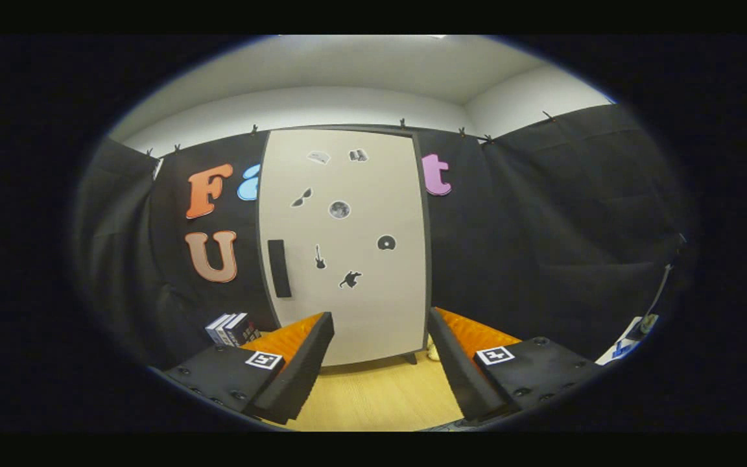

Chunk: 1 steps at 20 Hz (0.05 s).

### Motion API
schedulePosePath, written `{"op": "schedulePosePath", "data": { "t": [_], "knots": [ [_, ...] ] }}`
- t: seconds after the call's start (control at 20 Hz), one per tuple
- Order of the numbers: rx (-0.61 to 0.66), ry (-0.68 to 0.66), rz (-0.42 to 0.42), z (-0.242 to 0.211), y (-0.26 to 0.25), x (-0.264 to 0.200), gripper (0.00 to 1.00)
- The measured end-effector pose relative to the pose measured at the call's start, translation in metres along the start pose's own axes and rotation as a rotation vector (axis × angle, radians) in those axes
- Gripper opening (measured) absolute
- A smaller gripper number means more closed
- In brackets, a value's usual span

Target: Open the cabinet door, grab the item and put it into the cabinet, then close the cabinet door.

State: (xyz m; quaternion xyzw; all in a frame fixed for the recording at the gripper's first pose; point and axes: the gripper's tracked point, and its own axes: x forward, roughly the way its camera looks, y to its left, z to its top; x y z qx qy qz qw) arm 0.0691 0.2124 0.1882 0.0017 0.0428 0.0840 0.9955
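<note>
One cabinet (373, 194) is standing upright at the far side of the wooden table (373, 395), its long axis running vertically and its front facing straight toward the gripper. Its single pale door (347, 305) is sitting closed, flush in the dark frame. One dark handle (279, 268) is running vertically near the door's left edge, about halfway up. Seven small dark stickers (339, 209) are showing scattered over the door front.

The gripper (380, 363) is hovering near, above the table, with its two fingers (302, 363) spread wide apart and gripping nothing; the lower part of the door is appearing in the gap between them, well beyond the tips. Each finger is carrying one square marker on its top.

To the left of the cabinet, beyond the left finger, a small stack of books (231, 329) is resting; there seem to be three, though the view is too small to count them surely, and they are leaning with spines toward the gripper. A small pale object (434, 353) is peeking out by the cabinet's right foot, too hidden to identify.
</note>
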Motion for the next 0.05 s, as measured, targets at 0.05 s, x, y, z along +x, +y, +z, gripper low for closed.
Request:
{"op": "schedulePosePath", "data": {
  "t": [0.05],
  "knots": [
    [0.003, -0.004, -0.008, 0.0019, -0.0049, -0.004, 0.93]
  ]
}}
